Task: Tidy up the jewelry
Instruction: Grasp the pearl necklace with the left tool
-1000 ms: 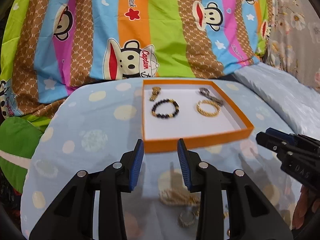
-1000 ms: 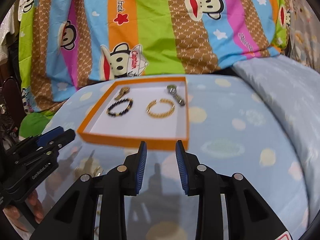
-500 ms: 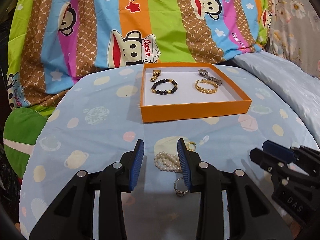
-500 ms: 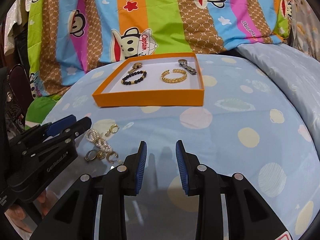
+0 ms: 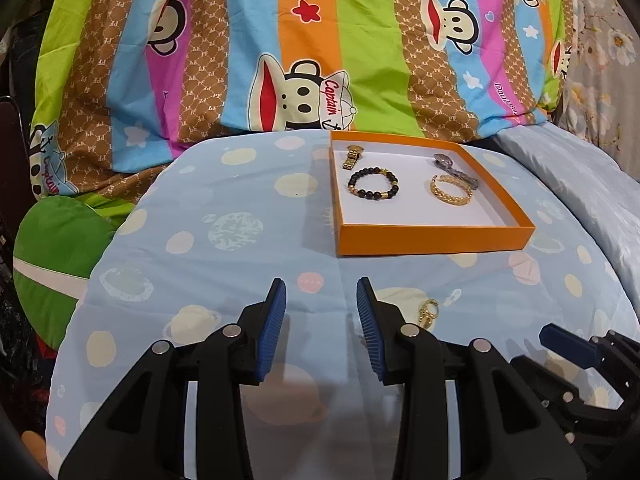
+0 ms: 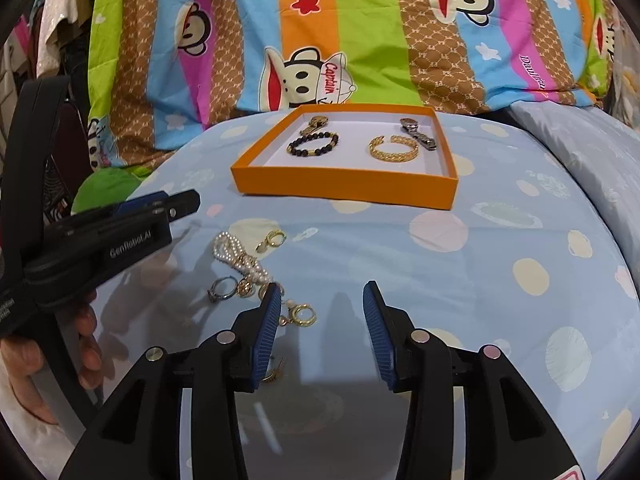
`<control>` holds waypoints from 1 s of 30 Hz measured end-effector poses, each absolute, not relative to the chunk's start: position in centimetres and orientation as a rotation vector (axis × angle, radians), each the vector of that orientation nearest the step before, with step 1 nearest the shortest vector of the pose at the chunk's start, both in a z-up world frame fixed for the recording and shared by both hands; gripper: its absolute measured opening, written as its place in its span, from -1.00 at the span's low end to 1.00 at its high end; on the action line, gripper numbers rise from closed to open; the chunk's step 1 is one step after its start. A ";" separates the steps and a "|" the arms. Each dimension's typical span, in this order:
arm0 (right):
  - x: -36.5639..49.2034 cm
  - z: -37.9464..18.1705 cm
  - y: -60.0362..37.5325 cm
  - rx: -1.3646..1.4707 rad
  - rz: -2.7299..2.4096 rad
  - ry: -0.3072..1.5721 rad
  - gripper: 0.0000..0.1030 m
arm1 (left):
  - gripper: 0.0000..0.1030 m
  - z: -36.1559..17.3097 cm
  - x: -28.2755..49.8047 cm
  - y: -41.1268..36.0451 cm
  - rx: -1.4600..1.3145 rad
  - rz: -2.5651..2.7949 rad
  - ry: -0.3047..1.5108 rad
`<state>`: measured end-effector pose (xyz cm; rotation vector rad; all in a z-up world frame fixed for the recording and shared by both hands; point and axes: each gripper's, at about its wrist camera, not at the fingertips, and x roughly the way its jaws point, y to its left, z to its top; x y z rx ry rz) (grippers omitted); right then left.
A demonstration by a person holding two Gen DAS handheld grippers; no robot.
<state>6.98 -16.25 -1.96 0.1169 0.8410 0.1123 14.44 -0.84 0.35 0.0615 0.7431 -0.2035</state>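
Observation:
An orange tray (image 5: 436, 237) (image 6: 344, 189) sits on the blue spotted sheet and holds a black bead bracelet (image 5: 373, 185) (image 6: 313, 145), a gold bangle (image 5: 450, 190) (image 6: 394, 148), a gold watch (image 5: 352, 156) and a dark watch (image 5: 454, 166). Loose on the sheet, nearer to me, lie a pearl bracelet (image 6: 236, 254), gold earrings (image 6: 272, 240) (image 5: 428, 312), a silver ring (image 6: 222, 290) and a gold hoop (image 6: 302, 315). My left gripper (image 5: 321, 312) is open and empty, left of the pile. My right gripper (image 6: 319, 320) is open and empty, just right of it.
A striped cartoon-monkey duvet (image 5: 320, 48) rises behind the tray. A pale blue pillow (image 5: 580, 184) lies at the right and a green cushion (image 5: 56, 248) at the left. The right gripper shows at the left view's lower right (image 5: 576, 350).
Both grippers have drawn back and away from the tray, bringing the loose jewelry pile into view. The left gripper has shifted left of the pile. The right jaws have opened wider.

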 end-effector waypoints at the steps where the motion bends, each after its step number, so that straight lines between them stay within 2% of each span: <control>1: 7.0 -2.0 -16.2 0.117 0.116 0.846 -0.17 | -0.32 0.4 14.5 -0.7 0.058 -0.204 0.746; 9: 7.8 -3.0 -16.4 0.144 0.133 0.904 -0.17 | -0.26 0.7 15.5 1.2 -0.018 -0.198 0.768; 12: 7.8 -3.0 -16.0 0.130 0.138 0.905 -0.17 | -0.13 0.6 15.7 1.4 -0.035 -0.203 0.780; 17: 7.9 -3.0 -16.4 0.144 0.134 0.907 -0.17 | 0.24 -0.4 15.7 -0.1 -0.058 -0.315 0.853; 22: 7.9 -3.0 -16.3 0.141 0.129 0.907 -0.17 | 0.27 -2.3 16.6 -2.2 -0.092 -0.372 0.975; 30: 7.8 -2.9 -16.5 0.142 0.126 0.905 -0.17 | 0.35 -2.7 14.8 -4.5 0.105 -0.334 0.948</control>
